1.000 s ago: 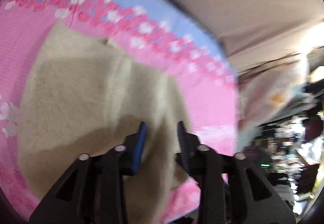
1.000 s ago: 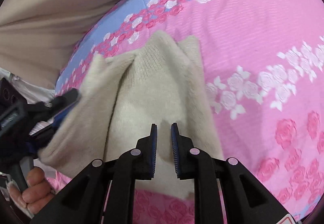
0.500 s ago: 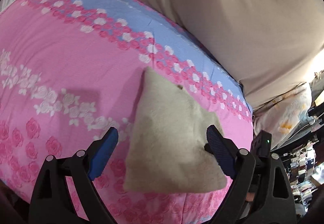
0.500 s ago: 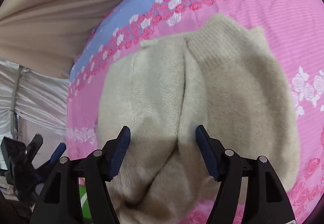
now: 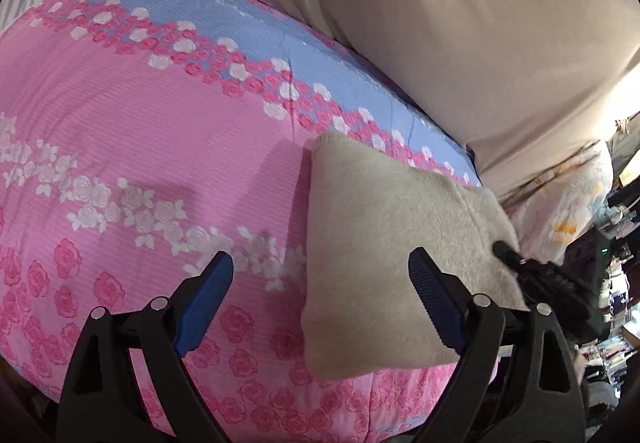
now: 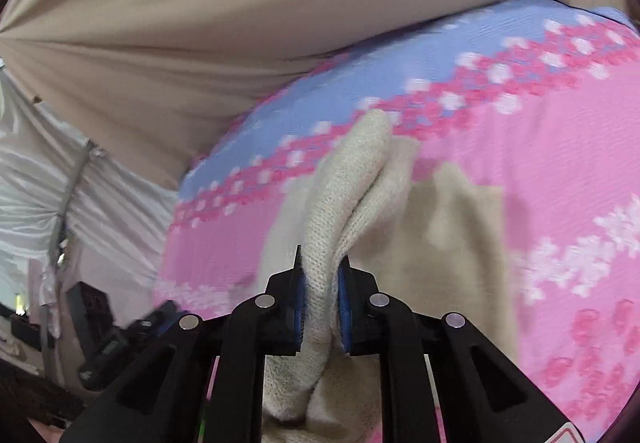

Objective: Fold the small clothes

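Note:
A cream knit garment [image 5: 384, 243] lies folded on the pink and blue rose-print bedspread [image 5: 160, 147]. My left gripper [image 5: 320, 275] is open and empty, held above the garment's left edge. In the right wrist view my right gripper [image 6: 322, 283] is shut on a raised fold of the cream garment [image 6: 348, 203], lifting it off the bed. The rest of the garment [image 6: 452, 227] lies flat beyond it. The right gripper [image 5: 532, 275] also shows in the left wrist view at the garment's right edge.
A beige curtain [image 5: 440, 23] hangs behind the bed. A pale printed bundle [image 5: 560, 203] and cluttered shelves stand at the right. White sheeting [image 6: 48, 179] and dark equipment [image 6: 104, 343] lie off the bed's left edge.
My right gripper went from open over the garment to shut on a fold and raised it. My left gripper stays open and has come closer to the garment.

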